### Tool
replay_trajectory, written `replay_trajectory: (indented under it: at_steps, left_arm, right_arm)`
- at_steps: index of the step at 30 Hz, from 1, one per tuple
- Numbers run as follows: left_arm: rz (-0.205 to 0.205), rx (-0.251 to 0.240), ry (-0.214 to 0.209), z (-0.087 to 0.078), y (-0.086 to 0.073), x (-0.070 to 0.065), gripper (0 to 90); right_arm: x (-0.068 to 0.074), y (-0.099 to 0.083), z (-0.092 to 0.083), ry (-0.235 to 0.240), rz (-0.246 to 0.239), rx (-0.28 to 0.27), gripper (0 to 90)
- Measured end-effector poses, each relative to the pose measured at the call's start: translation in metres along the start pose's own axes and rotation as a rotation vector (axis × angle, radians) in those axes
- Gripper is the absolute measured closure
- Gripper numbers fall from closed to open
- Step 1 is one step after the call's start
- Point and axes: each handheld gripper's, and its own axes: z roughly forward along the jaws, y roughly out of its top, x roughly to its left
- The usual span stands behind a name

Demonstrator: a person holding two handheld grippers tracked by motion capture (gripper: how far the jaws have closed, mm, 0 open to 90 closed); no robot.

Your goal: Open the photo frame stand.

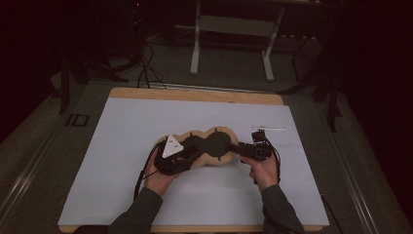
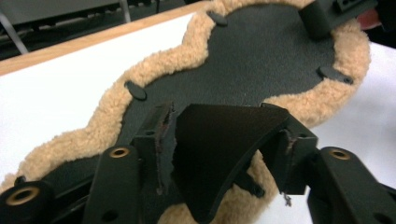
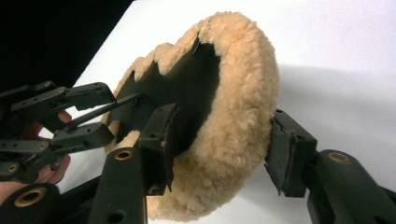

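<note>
Currently we see a wavy-edged fleece pad (image 1: 210,146) with a black face lying near the front of the white mat (image 1: 126,146), both grippers working at its ends. At the pad's left end, the left gripper (image 1: 181,157) has its jaws closed on a black flap (image 2: 219,144) (lifted and curled off the pad's face). At the pad's right end, the right gripper (image 3: 219,154) straddles the raised fleece rim, one jaw against the black face, the other standing just clear of the fleece.
</note>
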Motion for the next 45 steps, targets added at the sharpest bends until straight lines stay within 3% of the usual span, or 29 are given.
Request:
replay_trajectory:
  at_steps: [8, 10, 14, 19, 23, 27, 28, 33, 34, 45]
  left_arm:
    - [-0.019, 0.026, -0.039, -0.009, -0.001, 0.004, 41.4]
    - [-0.066, 0.051, -0.087, -0.011, -0.002, 0.009, 37.6]
    - [-0.077, 0.066, -0.118, -0.014, -0.006, 0.011, 36.1]
    - [-0.101, 0.067, -0.169, -0.023, -0.009, 0.017, 35.4]
    - [-0.118, 0.049, -0.174, -0.034, -0.012, 0.025, 35.6]
    - [-0.131, 0.038, -0.147, -0.044, -0.013, 0.035, 35.6]
    - [-0.129, 0.040, -0.116, -0.048, -0.014, 0.039, 35.6]
    - [-0.143, 0.044, -0.075, -0.054, -0.018, 0.047, 36.6]
    - [-0.148, 0.026, -0.035, -0.057, -0.020, 0.050, 38.5]
    - [-0.227, 0.028, 0.001, -0.063, -0.029, 0.071, 37.1]
  right_arm:
    - [-0.001, 0.000, -0.001, 0.017, 0.013, -0.010, 53.0]
    - [-0.002, 0.000, -0.002, 0.029, 0.014, -0.015, 54.4]
    - [-0.003, 0.000, -0.002, 0.037, 0.011, -0.019, 55.9]
    - [-0.003, 0.000, -0.003, 0.038, -0.005, -0.019, 57.0]
    - [-0.002, 0.000, -0.003, 0.031, -0.021, -0.014, 57.6]
    - [-0.002, -0.001, -0.004, 0.031, -0.037, -0.013, 57.8]
    - [-0.001, -0.001, -0.004, 0.030, -0.040, -0.012, 57.8]
    - [-0.001, -0.001, -0.005, 0.028, -0.064, -0.010, 57.8]
    - [-0.001, -0.002, -0.005, 0.028, -0.066, -0.010, 57.8]
    - [-0.001, -0.004, -0.005, 0.023, -0.099, -0.007, 57.8]
